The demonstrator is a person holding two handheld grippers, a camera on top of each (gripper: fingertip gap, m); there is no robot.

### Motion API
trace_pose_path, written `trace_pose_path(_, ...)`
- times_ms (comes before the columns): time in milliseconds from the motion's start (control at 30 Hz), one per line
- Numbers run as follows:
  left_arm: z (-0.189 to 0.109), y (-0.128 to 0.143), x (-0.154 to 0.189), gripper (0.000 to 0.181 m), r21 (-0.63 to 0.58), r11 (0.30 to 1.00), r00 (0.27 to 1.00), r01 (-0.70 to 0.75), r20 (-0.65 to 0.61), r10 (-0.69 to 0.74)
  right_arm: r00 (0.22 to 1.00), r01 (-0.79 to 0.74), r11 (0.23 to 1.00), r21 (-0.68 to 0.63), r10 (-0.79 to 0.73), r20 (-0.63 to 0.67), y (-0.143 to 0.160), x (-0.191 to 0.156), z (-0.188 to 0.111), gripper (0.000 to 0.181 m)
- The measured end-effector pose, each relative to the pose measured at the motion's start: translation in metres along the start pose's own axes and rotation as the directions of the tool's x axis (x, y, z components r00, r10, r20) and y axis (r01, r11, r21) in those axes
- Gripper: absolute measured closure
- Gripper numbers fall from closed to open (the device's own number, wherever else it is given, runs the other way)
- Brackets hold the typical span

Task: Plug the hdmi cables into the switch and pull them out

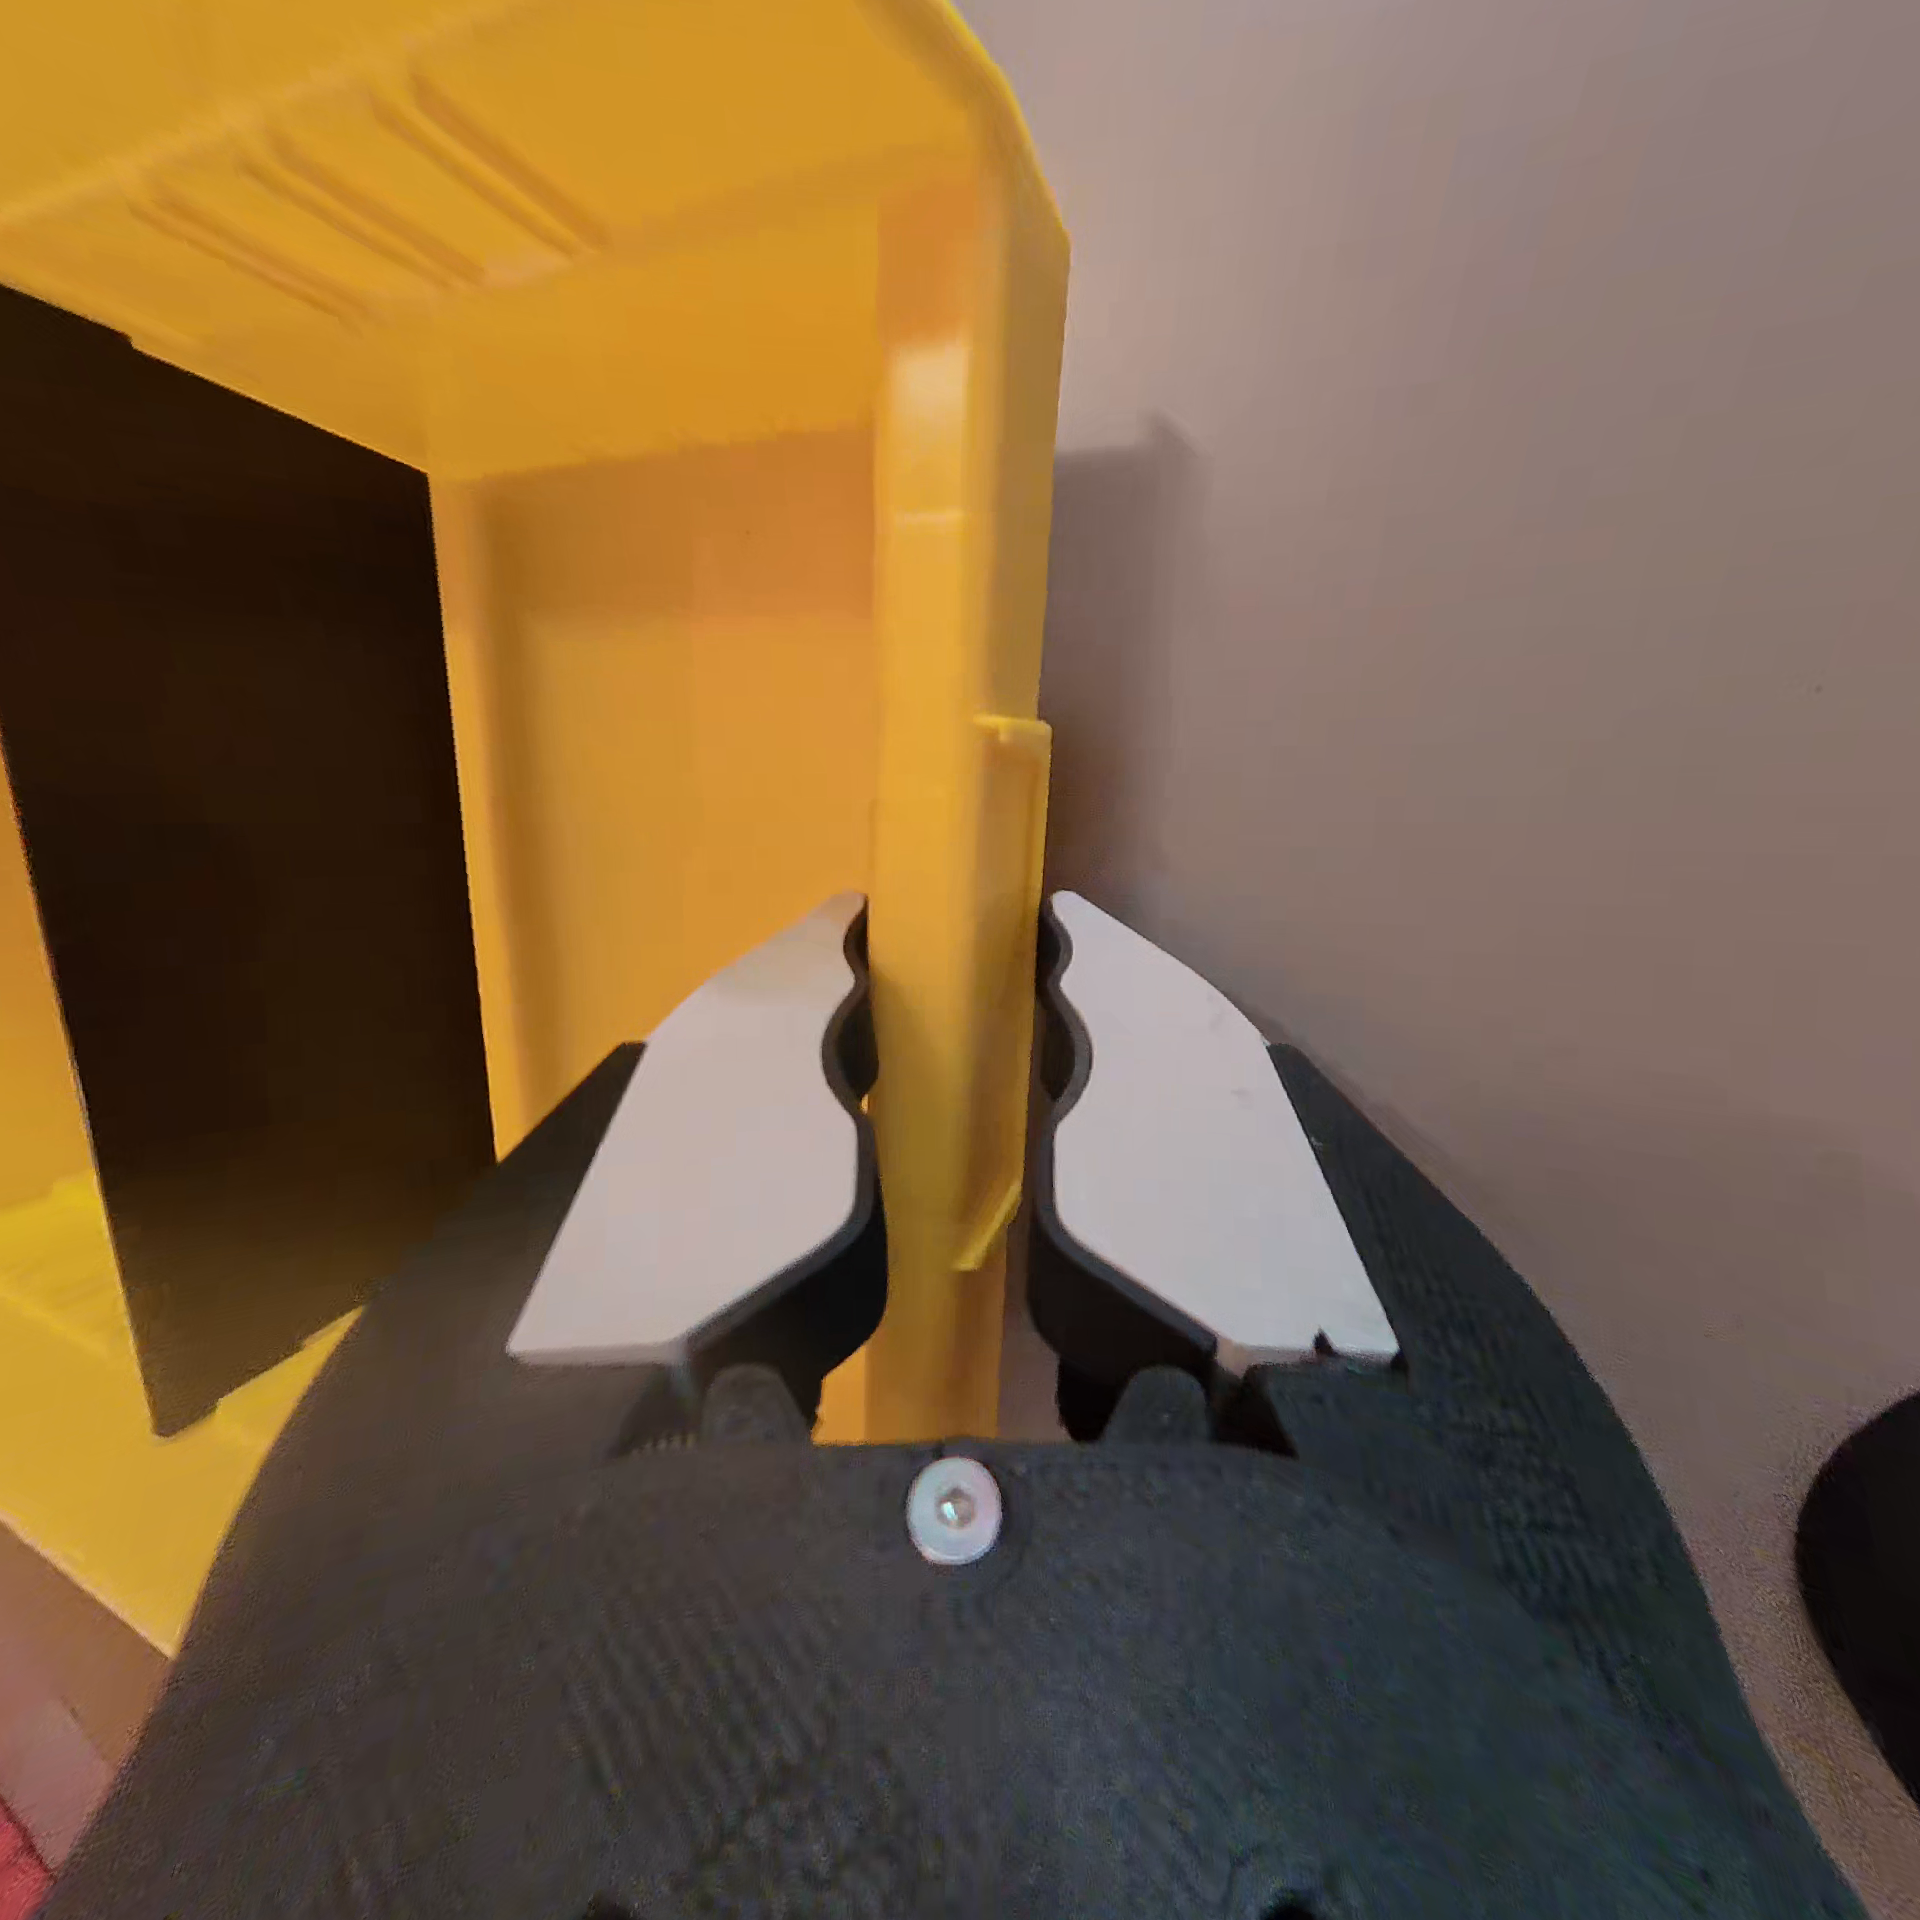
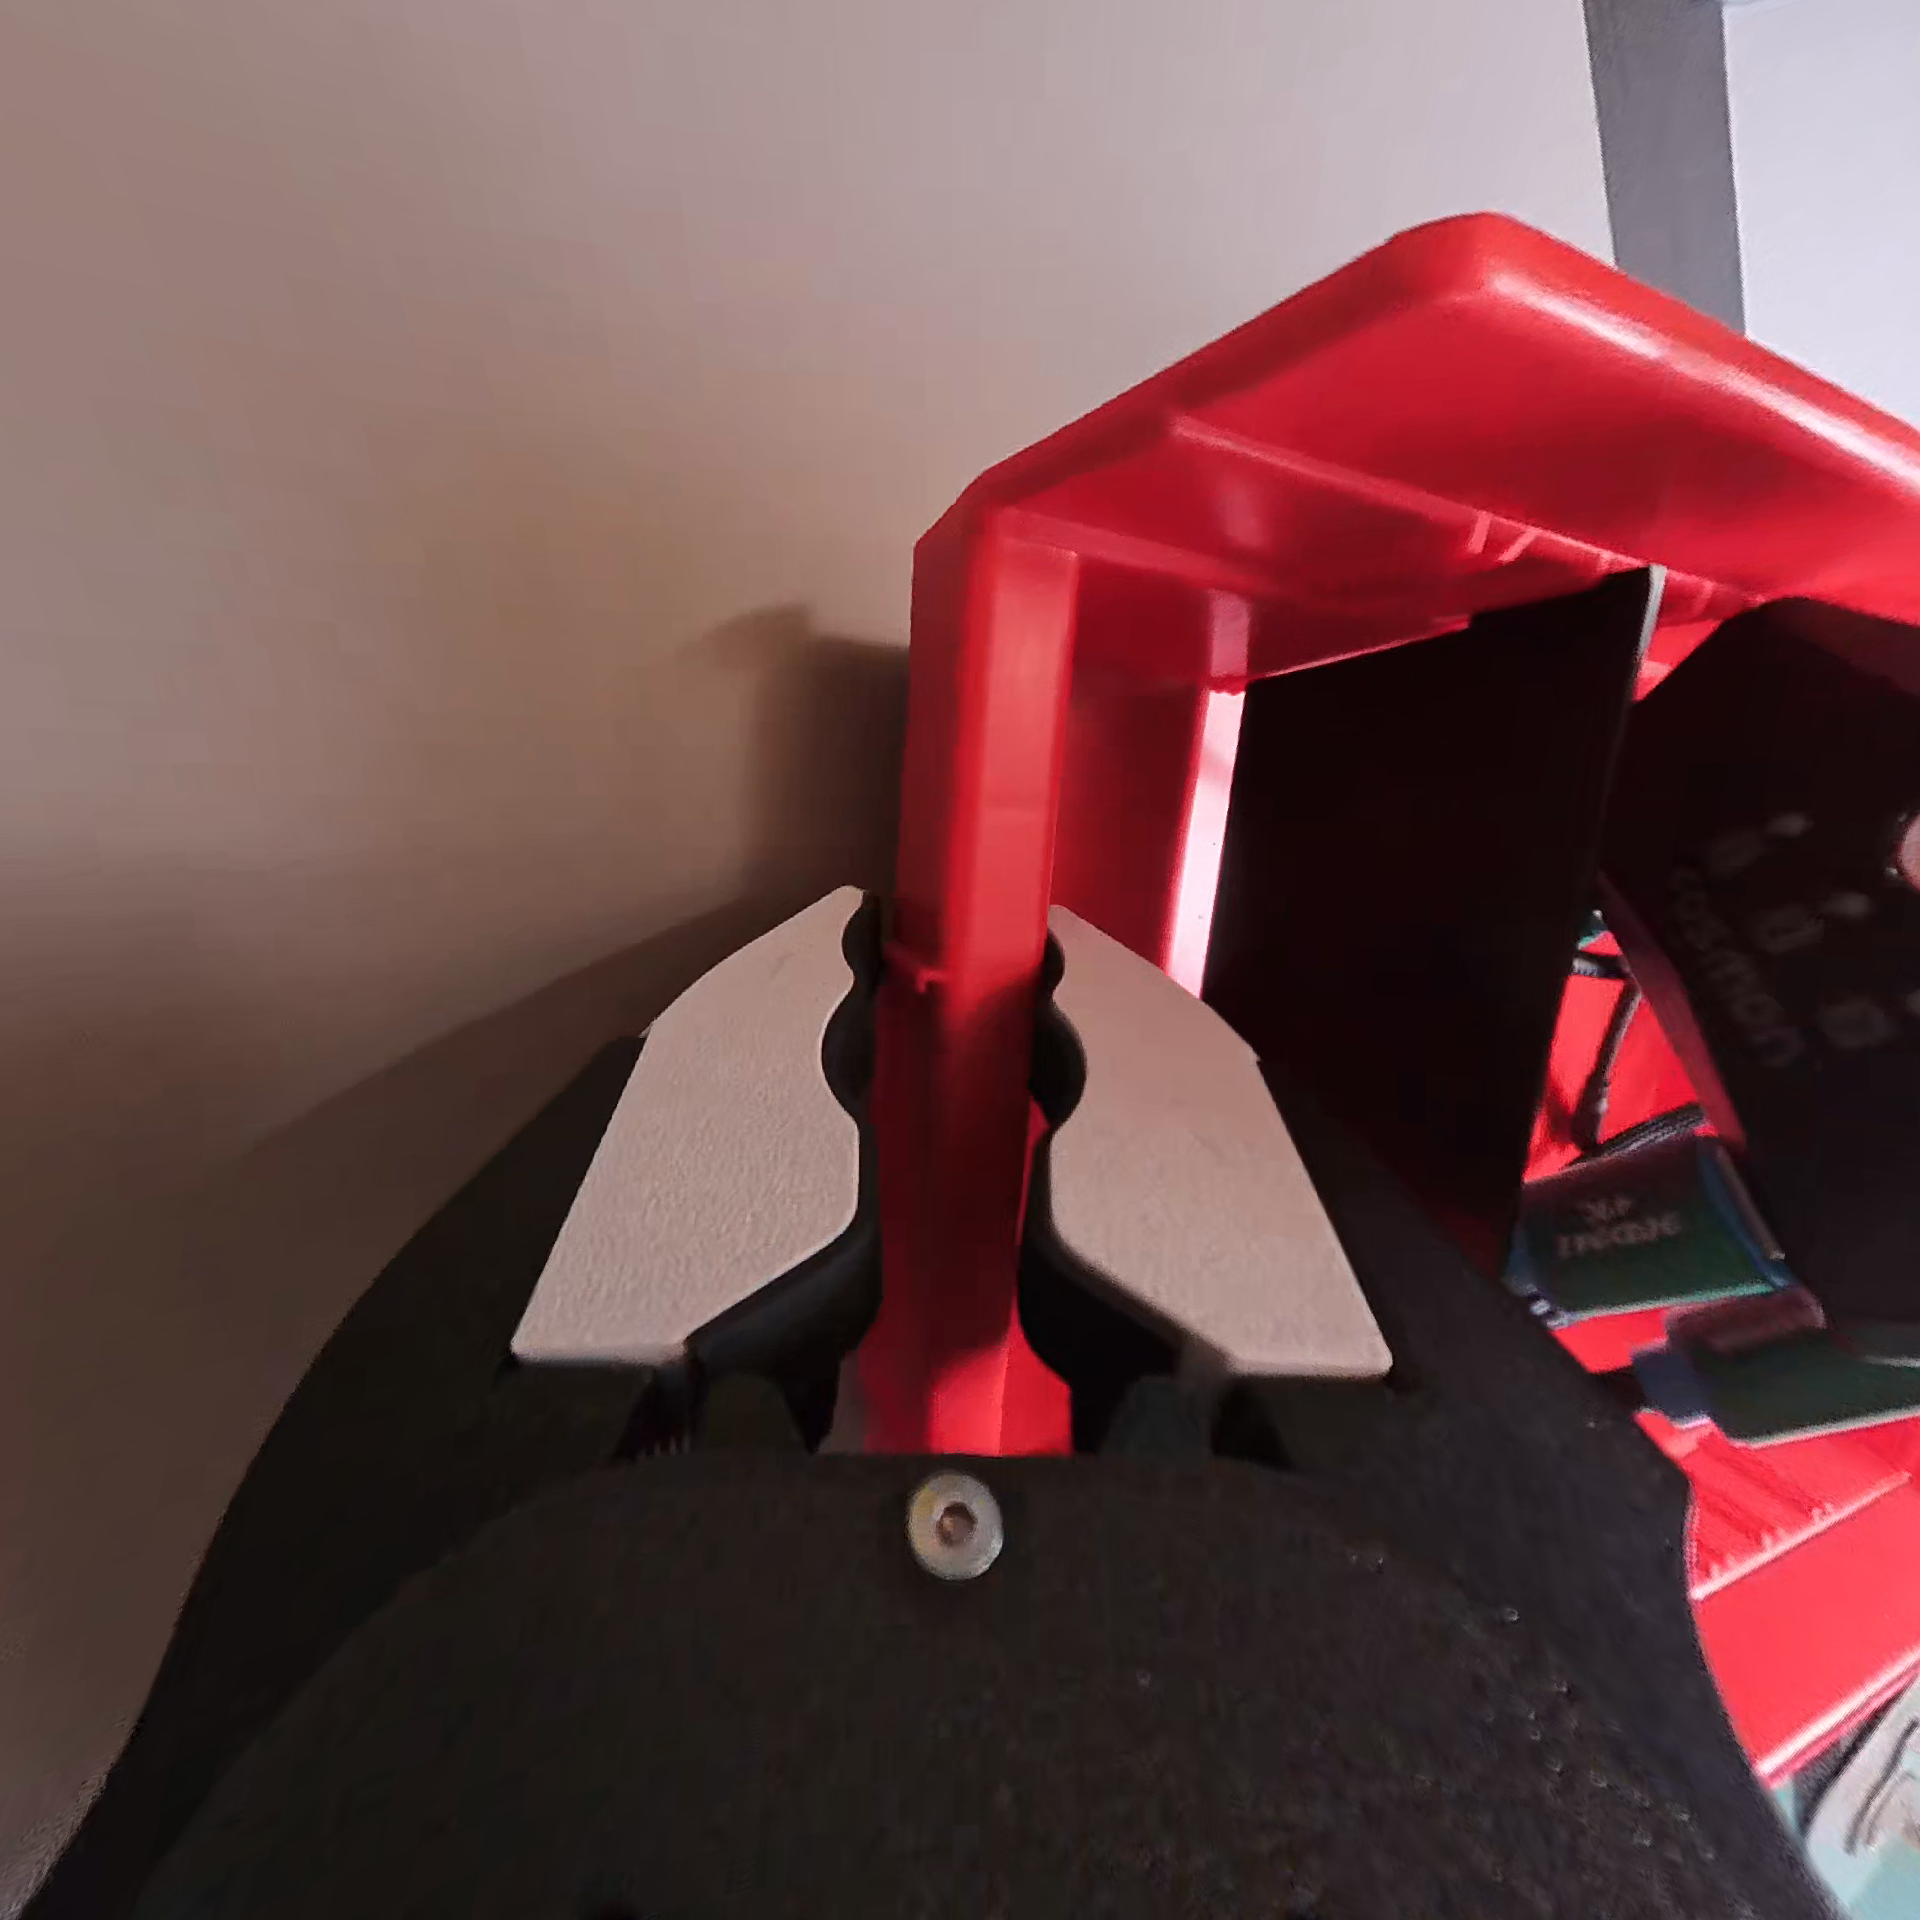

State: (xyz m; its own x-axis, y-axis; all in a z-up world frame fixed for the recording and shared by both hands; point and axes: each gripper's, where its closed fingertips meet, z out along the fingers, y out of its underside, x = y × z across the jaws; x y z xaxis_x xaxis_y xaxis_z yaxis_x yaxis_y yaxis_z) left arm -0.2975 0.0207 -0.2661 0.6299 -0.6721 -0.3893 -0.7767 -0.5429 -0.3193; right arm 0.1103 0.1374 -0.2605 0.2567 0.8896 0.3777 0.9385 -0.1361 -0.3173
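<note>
My left gripper [image 1: 954, 914] is shut on the edge wall of a yellow plastic bin [image 1: 675, 416], which fills the left half of the left wrist view. My right gripper [image 2: 954, 914] is shut on the edge wall of a red plastic bin [image 2: 1455, 364]. A black device with small white marks [image 2: 1787, 935] leans inside the red bin at the right edge; I cannot tell whether it is the switch. No HDMI cable shows in either view.
A black flat panel [image 1: 229, 831] stands inside the yellow bin, and another [image 2: 1403, 883] inside the red bin. Green and teal packets [image 2: 1621, 1236] lie in the red bin. A plain beige surface [image 1: 1455, 520] lies behind both bins. A dark round object [image 1: 1870, 1558] sits at the right edge. Some 45 centimetres of space lies between my two pairs of fingers.
</note>
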Motion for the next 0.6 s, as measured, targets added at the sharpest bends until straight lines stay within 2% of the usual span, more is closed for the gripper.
trace_pose_path(33,0.0,-0.007,0.005,0.153,0.015,1.0,1.0,-0.022,-0.004,0.022,1.0,0.013,1.0,0.01,-0.013,0.005,-0.004,-0.006,-0.001,0.154)
trace_pose_path(233,0.002,-0.071,0.05,0.152,0.121,0.969,0.974,-0.216,-0.048,0.223,0.987,0.132,0.985,0.114,-0.141,0.073,-0.034,-0.067,-0.017,0.153)
trace_pose_path(433,0.011,-0.145,0.085,0.151,0.261,0.887,0.916,-0.38,-0.029,0.401,0.977,0.176,0.962,0.208,-0.196,0.084,-0.047,-0.115,-0.036,0.154)
trace_pose_path(500,0.01,-0.161,0.087,0.147,0.301,0.885,0.927,-0.356,-0.007,0.375,0.988,0.134,0.948,0.289,-0.15,0.036,-0.052,-0.121,-0.053,0.152)
trace_pose_path(600,-0.012,-0.174,0.091,0.144,0.43,0.881,0.967,-0.195,-0.066,0.246,0.998,-0.056,0.848,0.527,0.033,0.052,-0.059,-0.124,-0.114,0.152)
